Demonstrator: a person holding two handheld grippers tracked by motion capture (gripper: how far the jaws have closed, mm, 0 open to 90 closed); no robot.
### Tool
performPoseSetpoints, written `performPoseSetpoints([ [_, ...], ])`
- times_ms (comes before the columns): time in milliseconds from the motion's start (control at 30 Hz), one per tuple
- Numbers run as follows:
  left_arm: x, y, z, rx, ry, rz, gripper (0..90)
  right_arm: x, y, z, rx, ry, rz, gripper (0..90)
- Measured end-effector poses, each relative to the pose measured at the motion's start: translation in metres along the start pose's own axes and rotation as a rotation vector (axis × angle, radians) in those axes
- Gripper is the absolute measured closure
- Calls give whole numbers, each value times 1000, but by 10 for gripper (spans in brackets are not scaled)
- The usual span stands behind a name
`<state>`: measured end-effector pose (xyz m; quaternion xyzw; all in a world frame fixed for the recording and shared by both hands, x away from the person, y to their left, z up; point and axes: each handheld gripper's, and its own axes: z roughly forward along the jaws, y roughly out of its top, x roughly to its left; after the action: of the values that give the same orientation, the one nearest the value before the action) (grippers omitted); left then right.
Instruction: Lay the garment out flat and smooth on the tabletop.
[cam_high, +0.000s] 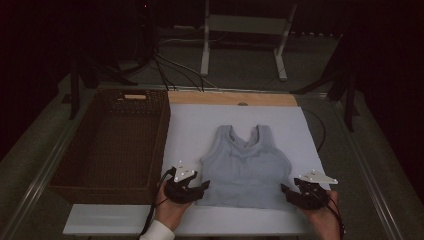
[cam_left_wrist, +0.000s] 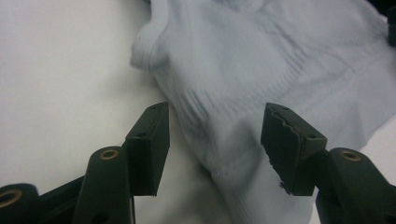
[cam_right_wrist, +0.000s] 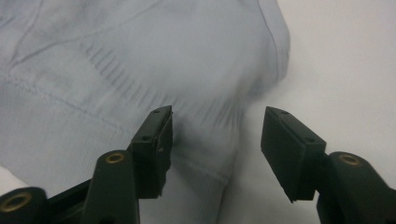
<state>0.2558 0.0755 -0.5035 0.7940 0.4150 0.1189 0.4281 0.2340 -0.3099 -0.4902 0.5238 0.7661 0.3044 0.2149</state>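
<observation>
White board (cam_high: 190, 125), tank top (cam_high: 245, 165) between parted grippers' edges

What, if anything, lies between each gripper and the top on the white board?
Nothing visible. The left gripper and right gripper sit at the bottom corners of the top, jaws open, with fabric between them in both gripper views.

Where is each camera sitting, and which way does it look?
High view: above the person's side, looking forward and down at the table, basket and top; both hands with tongs show.
Left gripper view: rides the left tongs, looking along open jaws at the top's corner.
Right gripper view: rides the right tongs, jaws open, facing the top's other corner.
All three share the pale blue top.
</observation>
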Motion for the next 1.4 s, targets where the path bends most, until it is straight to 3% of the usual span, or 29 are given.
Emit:
performPoseSetpoints([
  [233,-2,-6,9,46,12,17,485,-2,-8,1,32,14,17,446],
  [433,-3,-9,15,69,-5,9,551,-3,-9,6,65,35,23,499],
  [700,-5,-9,24,95,-22,4,675,-4,-9,13,115,54,28,630],
  [867,-9,-8,24,90,-34,27,819,-3,-8,12,124,78,18,814],
  [1000,-9,-7,20,75,-36,31,842,-1,-8,8,128,81,6,835],
  [1267,-6,-6,12,68,-16,40,847,4,-12,0,111,121,5,815],
  [1400,-7,-6,8,64,-9,49,848,1,-11,2,95,83,35,552],
])
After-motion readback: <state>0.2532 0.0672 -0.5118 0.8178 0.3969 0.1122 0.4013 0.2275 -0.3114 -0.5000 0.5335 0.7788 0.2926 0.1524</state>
